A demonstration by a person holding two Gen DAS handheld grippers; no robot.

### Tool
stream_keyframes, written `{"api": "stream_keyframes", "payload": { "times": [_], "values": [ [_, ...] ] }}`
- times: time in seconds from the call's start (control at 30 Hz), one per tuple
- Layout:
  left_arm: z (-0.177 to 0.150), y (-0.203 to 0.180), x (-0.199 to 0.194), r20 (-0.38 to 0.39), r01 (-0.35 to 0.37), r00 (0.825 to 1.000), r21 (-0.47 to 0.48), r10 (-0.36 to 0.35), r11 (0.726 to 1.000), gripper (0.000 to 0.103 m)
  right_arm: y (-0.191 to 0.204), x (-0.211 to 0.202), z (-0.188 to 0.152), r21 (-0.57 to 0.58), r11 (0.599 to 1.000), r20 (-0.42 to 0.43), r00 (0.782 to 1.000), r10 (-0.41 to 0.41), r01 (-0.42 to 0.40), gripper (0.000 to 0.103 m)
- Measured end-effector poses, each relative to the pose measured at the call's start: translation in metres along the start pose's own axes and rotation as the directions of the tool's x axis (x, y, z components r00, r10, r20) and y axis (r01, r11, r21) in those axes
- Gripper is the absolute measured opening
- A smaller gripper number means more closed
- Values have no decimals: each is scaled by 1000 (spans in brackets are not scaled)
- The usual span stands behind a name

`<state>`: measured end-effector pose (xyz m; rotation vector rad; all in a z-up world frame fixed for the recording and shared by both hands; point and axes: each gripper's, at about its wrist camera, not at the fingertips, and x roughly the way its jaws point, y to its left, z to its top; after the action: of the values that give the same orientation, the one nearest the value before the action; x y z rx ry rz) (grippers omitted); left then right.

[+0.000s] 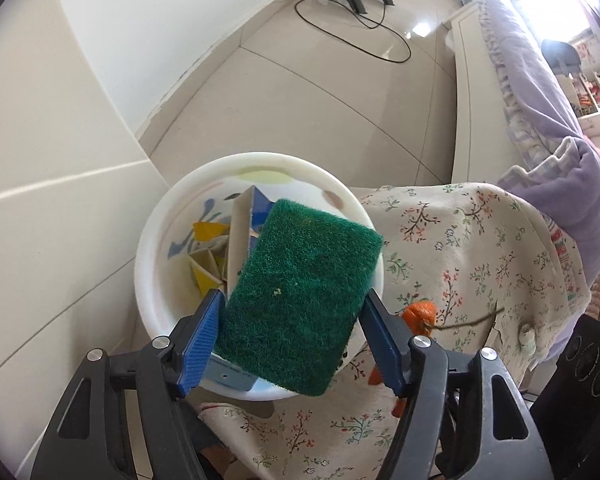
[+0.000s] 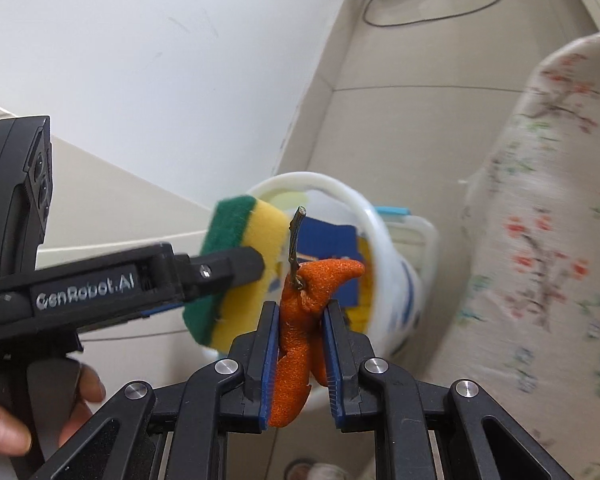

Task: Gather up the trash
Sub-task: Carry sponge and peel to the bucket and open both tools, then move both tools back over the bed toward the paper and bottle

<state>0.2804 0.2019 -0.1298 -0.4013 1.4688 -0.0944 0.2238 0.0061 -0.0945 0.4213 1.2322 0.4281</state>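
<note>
My left gripper (image 1: 294,304) is shut on a green and yellow scrub sponge (image 1: 300,300), held over the mouth of a white plastic bin (image 1: 156,248). The bin holds blue and yellow carton pieces (image 1: 236,236). In the right wrist view the left gripper grips the sponge (image 2: 236,268) above the bin (image 2: 384,240). My right gripper (image 2: 302,308) is shut on an orange peel with a brown stem (image 2: 304,320), just right of the sponge and above the bin. The peel also shows in the left wrist view (image 1: 420,314).
A surface draped in a floral cloth (image 1: 460,248) stands right of the bin. A bed with purple bedding (image 1: 540,120) is behind it. A white wall (image 1: 60,160) is on the left. A black stand and cable (image 1: 360,4) lie on the tiled floor.
</note>
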Motion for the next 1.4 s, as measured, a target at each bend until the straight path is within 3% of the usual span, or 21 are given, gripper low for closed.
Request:
{"api": "stream_keyframes", "payload": {
  "times": [0.2,0.37,0.43,0.53,0.73,0.97,1.13,1.3,1.4],
  "values": [
    [1,11,-14,41,5,999,-31,-4,999,80,10,26,4,-17,1000,-19,1000,-3,3,20],
    [0,11,-20,59,0,998,-36,3,999,80,9,42,7,-16,1000,-27,999,-27,27,23],
    [-1,9,-23,63,8,998,-33,-6,999,80,8,44,7,-19,999,-22,999,-45,44,23],
    [-2,8,-28,78,18,997,-35,-16,999,80,8,38,8,-29,998,-17,998,-63,62,34],
    [-4,3,-35,98,16,995,-25,-13,1000,80,2,18,5,-41,995,-1,996,-86,86,34],
    [-16,-26,-48,156,-41,987,53,32,998,80,-22,-34,-3,-42,990,34,990,-135,136,39],
    [-30,-64,-50,168,-21,986,130,-1,991,80,-49,-82,-14,-33,981,20,982,-189,189,42],
    [-48,-117,-35,109,49,991,220,-75,974,80,-86,-142,-18,-63,947,60,948,-311,315,54],
    [-61,-150,-24,82,68,992,271,-93,960,80,-128,-181,-27,-34,927,72,926,-370,373,57]
  ]
}}
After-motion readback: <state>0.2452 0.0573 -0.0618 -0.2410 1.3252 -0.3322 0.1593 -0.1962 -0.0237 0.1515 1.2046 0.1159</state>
